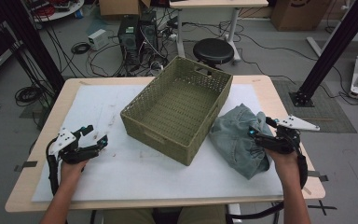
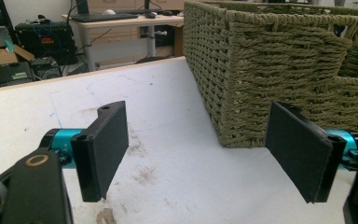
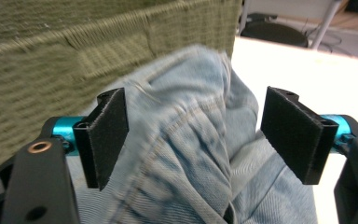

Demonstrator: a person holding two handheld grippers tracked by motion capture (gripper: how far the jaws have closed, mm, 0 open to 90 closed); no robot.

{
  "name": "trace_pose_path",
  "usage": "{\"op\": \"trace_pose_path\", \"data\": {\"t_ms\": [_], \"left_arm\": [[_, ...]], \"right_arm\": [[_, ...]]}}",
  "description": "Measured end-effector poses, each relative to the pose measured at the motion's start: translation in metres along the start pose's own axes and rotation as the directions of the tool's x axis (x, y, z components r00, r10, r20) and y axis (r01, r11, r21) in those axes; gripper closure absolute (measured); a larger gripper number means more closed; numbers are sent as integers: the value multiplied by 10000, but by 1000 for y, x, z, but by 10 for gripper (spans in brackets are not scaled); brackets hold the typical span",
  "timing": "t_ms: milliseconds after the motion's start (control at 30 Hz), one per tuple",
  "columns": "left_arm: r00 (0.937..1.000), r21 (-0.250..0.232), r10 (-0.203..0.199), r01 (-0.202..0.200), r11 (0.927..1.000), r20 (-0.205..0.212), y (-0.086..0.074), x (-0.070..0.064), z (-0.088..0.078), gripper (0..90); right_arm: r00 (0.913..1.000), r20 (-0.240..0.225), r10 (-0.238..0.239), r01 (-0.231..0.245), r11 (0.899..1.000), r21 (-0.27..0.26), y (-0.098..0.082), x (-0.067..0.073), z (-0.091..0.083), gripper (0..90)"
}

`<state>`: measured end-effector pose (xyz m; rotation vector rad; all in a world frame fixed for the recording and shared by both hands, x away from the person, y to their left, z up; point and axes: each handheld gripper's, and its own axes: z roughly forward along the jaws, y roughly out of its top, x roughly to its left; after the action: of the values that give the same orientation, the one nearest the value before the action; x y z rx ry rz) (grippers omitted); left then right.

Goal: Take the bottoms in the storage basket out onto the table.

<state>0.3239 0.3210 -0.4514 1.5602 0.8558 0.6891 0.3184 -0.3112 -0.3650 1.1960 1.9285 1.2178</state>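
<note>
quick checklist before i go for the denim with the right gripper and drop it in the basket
1. Right gripper open: ok, both jaws stand apart.
2. Denim garment between the jaws: ok, a raised fold sits in the gap in the right gripper view; whether the pads touch it, cannot tell.
3. Garment free of the woven basket: cannot tell, it lies bunched right against the basket's side.
4. Basket has room: ok, the high view shows its bottom bare.
5. Left gripper out of the way: ok, open over the white mat, left of the basket.
6. Whole garment will lift together: cannot tell, it is crumpled.
</note>
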Motion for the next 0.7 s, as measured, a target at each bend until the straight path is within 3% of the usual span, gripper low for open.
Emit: {"op": "trace_pose_path", "data": {"t_ms": [67,167,233,300,400,700], "left_arm": [[10000,-19,-16,16,10000,22,0,0,0,218],[10000,-17,-8,8,10000,66,0,0,0,218],[10000,-21,7,-7,10000,77,0,0,0,219],[10000,-25,7,-6,10000,93,0,0,0,218],[10000,-36,1,-1,10000,99,0,0,0,219],[9997,-9,144,-144,9999,208,0,-1,0,218]], "right_arm": [[9998,-151,-111,111,9999,8,2,4,0,229],[9961,-811,-355,359,9993,34,7,15,2,223],[9897,-1370,-408,418,9991,38,8,22,6,222],[9772,-2042,-590,619,9981,79,9,30,12,221],[9639,-2503,-903,958,9954,98,8,40,18,219],[9495,-2872,-1264,1307,9914,-44,10,57,21,214]]}}
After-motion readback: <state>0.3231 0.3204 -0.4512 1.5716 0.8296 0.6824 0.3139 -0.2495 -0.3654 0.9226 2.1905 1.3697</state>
